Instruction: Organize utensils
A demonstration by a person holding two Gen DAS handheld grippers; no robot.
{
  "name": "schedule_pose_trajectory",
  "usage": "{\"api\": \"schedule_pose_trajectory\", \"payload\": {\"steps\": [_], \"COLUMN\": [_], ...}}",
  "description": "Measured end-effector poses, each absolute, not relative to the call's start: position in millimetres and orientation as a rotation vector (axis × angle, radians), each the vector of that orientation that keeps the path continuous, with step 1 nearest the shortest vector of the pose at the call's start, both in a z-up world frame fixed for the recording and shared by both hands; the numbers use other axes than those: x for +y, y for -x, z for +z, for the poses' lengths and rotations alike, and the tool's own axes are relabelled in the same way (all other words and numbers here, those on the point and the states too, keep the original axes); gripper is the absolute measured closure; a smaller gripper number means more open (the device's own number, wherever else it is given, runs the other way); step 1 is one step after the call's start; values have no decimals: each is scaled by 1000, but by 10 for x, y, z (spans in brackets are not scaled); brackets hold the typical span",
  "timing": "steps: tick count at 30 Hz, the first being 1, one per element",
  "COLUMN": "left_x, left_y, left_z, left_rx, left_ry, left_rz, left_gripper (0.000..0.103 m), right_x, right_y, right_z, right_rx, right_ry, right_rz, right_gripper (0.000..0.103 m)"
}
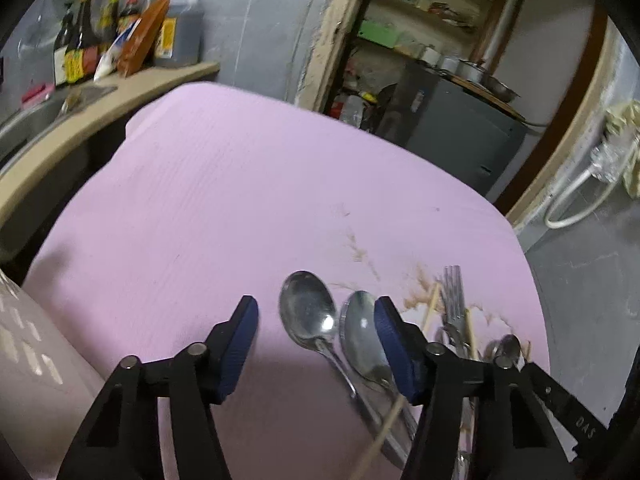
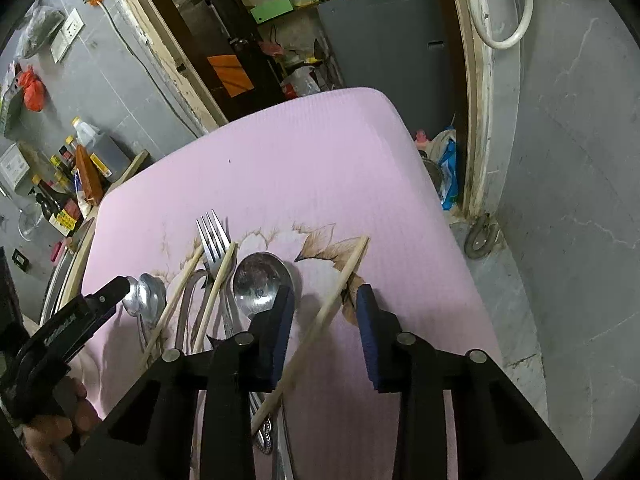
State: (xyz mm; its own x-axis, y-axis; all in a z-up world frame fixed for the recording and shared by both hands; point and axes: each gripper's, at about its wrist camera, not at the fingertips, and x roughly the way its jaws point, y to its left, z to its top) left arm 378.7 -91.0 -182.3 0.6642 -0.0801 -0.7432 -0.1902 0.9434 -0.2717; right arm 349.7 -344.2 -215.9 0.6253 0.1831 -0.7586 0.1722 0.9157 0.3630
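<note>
Two steel spoons lie side by side on the pink mat (image 1: 208, 200): a larger spoon (image 1: 308, 308) and a smaller spoon (image 1: 360, 332). My left gripper (image 1: 316, 302) stands open around both bowls, its right pad against the smaller one. A fork (image 2: 214, 236), a round deep spoon (image 2: 260, 276) and two chopsticks (image 2: 222, 276) lie in a loose pile. A single chopstick (image 2: 340, 288) lies slantwise between the blue pads of my right gripper (image 2: 325, 292). That gripper is open and its pads are apart from the chopstick.
Sauce bottles (image 1: 120, 32) stand on a counter at the back left, beside a sink. A pale perforated container (image 1: 24, 340) is close on the left. The mat's right edge (image 2: 452, 220) drops to a grey floor. A hand (image 2: 60, 420) holds the left gripper.
</note>
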Motion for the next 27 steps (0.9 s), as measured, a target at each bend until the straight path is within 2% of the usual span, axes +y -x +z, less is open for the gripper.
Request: {"api": "schedule_pose_trajectory", "payload": {"steps": [2, 6, 9, 11, 15, 18, 22, 27], "left_x": [-863, -827, -826, -812, -799, -842, -884, -927], "left_y": [-3846, -3934, -4001, -4028, -4051, -4038, -4042, -3992], "left_z": [-1887, -1925, -1928, -1938, -1940, -1937, -1898, -1741], "left_rx": [868, 876, 886, 896, 913, 930, 934, 896], "left_ry": [372, 382, 378, 380, 356, 348, 331, 310], "left_rz": [57, 42, 29, 31, 25, 8, -12, -41], "left_gripper": [54, 58, 61, 71, 80, 91, 98, 99], "right_x": [-3468, -3520, -3554, -3599, -3625, -3622, -3693, -3760], "right_y": [-3508, -3579, -3632, -3658, -3683, -3678, -3648, -3519], "right_z": [-2176, -2183, -2192, -2208, -2229, -2235, -2257, -2182], "right_rx": [910, 925, 947, 962, 985, 991, 986, 940], "right_ry": [-435, -470, -497, -522, -547, -554, -617, -681], "right_rz": [10, 6, -11, -22, -26, -26, -5, 17], "right_gripper": [76, 78, 85, 92, 95, 96, 99, 99]}}
